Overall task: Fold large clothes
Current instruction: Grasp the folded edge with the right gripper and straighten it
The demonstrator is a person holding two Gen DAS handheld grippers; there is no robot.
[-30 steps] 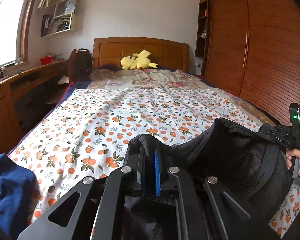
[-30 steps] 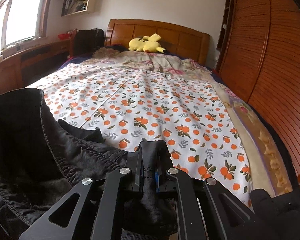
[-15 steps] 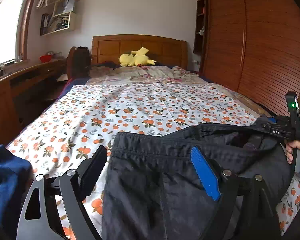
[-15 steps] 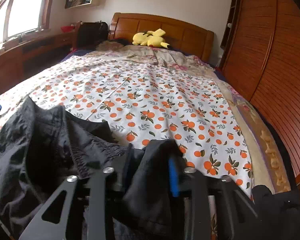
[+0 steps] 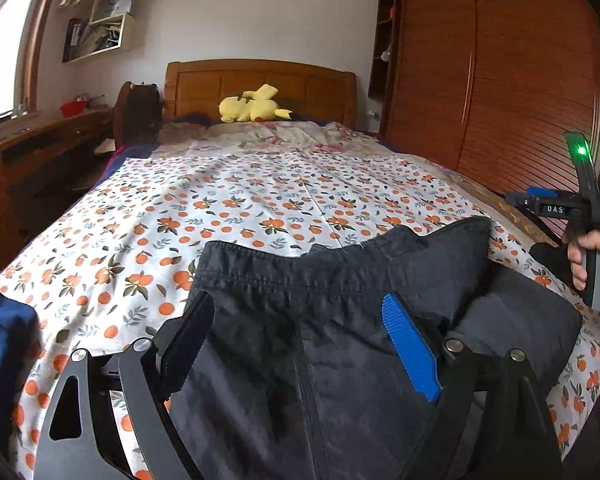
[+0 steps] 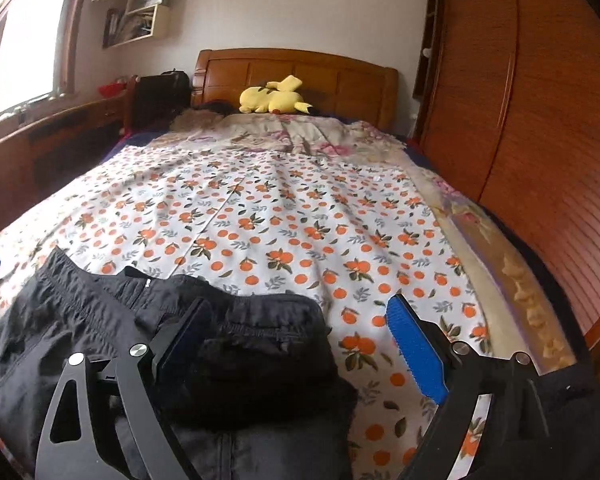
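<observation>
A large black garment [image 5: 420, 264] with an elastic hem lies in a rumpled, partly doubled layer at the near end of the bed, on the orange-print sheet [image 5: 260, 200]. My left gripper [image 5: 296, 300] hangs open just above it, and the cloth runs under both fingers without being pinched. In the right wrist view the same garment [image 6: 80, 320] fills the lower left. My right gripper [image 6: 297, 302] is over its right end with its jaws opening. Its dark finger is above the cloth and its blue finger [image 6: 416, 352] is over bare sheet. A hand [image 5: 596, 256] holds that gripper at the right edge.
A yellow plush toy [image 6: 274, 98] lies by the wooden headboard [image 6: 300, 76]. A slatted wooden wardrobe [image 5: 500, 100] runs along the right side of the bed and a desk [image 5: 40, 148] along the left. Blue cloth [image 5: 0, 340] lies at the bed's near left corner.
Both grippers were shut on bunches of the black garment and have opened, the left first. The garment has dropped from a raised hump to lie flat on the bed. The left gripper sank.
</observation>
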